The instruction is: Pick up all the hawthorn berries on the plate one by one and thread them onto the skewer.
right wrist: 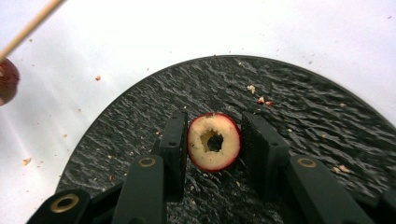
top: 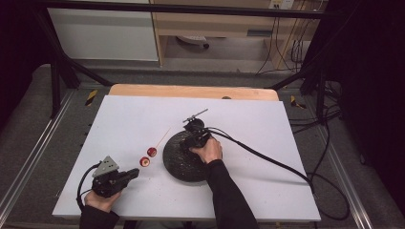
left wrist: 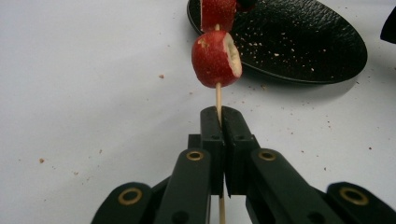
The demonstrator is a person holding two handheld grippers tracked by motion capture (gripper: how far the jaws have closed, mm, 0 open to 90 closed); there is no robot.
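A white table (top: 267, 191) carries a black plate (top: 179, 162) near its middle. Over the plate, the right gripper (right wrist: 214, 140) has its jaws partly open around a cored red fruit (right wrist: 214, 141) lying on the plate, touching the left jaw only. Left of the plate, the left gripper (left wrist: 221, 116) is closed on a skewer (left wrist: 218, 95) with two red fruit pieces (left wrist: 216, 58).

Beyond my white tabletop (top: 119, 124) I see grey floor (top: 28, 109), a white cabinet (top: 102, 33), wooden shelving (top: 210, 24) and black cables (top: 286, 38) hanging.
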